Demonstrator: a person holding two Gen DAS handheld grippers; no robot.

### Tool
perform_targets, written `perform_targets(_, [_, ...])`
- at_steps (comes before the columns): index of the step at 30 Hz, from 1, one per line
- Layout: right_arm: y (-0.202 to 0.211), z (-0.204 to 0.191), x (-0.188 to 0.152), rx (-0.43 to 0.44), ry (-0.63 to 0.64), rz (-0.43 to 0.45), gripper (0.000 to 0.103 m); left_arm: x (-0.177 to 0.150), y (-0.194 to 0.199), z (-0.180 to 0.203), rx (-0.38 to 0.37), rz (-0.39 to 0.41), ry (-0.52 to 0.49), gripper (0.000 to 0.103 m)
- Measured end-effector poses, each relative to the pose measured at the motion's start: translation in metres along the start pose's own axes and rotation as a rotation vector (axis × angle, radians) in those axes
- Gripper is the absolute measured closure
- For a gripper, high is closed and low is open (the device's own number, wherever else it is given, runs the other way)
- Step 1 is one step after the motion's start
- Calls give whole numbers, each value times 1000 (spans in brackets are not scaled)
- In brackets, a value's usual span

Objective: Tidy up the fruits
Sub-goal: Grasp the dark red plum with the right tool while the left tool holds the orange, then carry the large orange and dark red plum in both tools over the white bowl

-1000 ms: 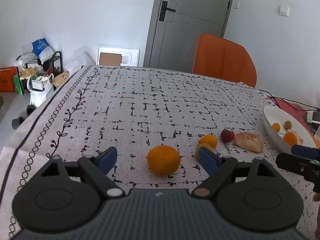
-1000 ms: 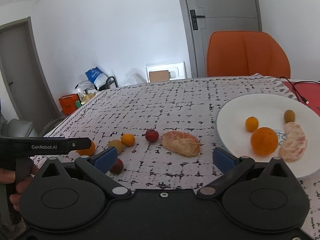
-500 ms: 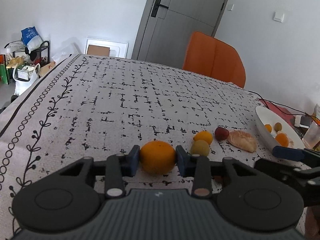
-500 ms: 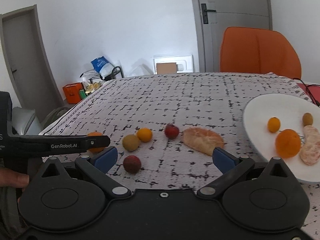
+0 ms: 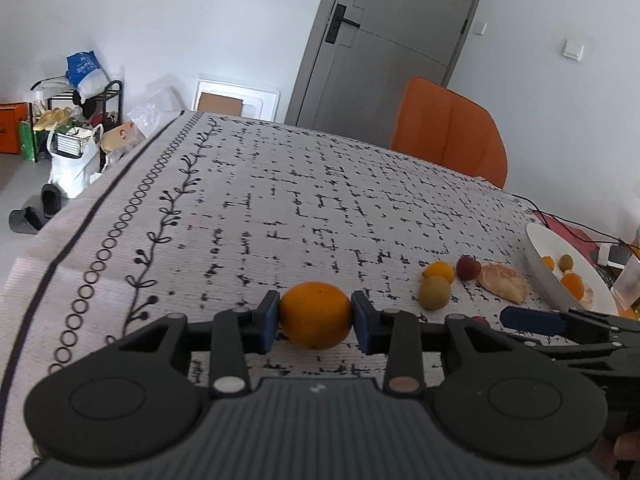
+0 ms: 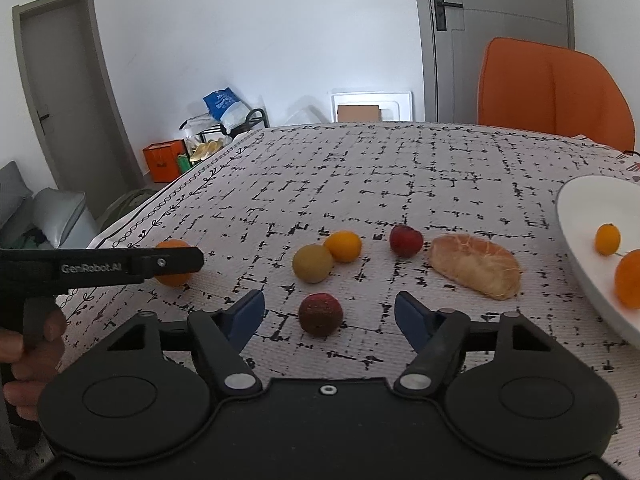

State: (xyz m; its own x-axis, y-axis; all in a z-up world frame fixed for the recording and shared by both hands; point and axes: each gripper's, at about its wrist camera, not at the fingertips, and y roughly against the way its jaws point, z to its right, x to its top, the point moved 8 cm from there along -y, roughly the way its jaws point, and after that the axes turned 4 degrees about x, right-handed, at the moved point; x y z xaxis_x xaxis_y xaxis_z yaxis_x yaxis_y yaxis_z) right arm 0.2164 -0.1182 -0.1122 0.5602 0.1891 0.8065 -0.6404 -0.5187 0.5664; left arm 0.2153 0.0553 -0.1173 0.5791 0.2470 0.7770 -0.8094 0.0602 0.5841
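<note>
In the left wrist view, the left tool (image 5: 315, 322) is clamped on a large orange (image 5: 315, 315) at the lower centre of the frame, one blue pad pressed to each side of it. The orange is nearly round, a little wider than tall, with its long axis running from pad to pad; whether it is lifted off the patterned surface (image 5: 280, 208) cannot be told.

In the right wrist view, the right tool (image 6: 329, 318) has its jaws closing, with a dark red round fruit (image 6: 320, 314) between the blue pads but clear of both; it sits on the surface at the lower centre of the frame. Just above it lie a yellow-green round fruit (image 6: 312, 263) and a small orange fruit (image 6: 343, 246), touching each other. To their right is a red fruit (image 6: 406, 240), and just beside that a peeled citrus piece (image 6: 474, 266), elongated, its long axis slanting from upper left to lower right of the frame.

At the right edge a white plate (image 6: 580, 216) holds a small orange fruit and a larger one, partly cut off by the frame. At the left edge, a hand (image 6: 28, 364) grips the handle of the left tool, whose arm crosses in front of the large orange.
</note>
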Motion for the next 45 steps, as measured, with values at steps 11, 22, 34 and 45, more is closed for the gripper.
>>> perform_targets(11, [-7, -8, -2, 5, 15, -22, 80, 1, 9, -3, 4, 13, 5, 66])
perform_targets(22, [25, 20, -1, -54, -29, 28, 80, 0, 5, 31, -42, 11, -37, 66])
perform_targets(34, [60, 57, 6, -128, -61, 98, 80, 1, 2, 77, -95, 14, -90, 66])
perform_targets(45, [88, 101, 7, -207, -114, 152, 80, 4, 0, 109, -125, 22, -136, 66])
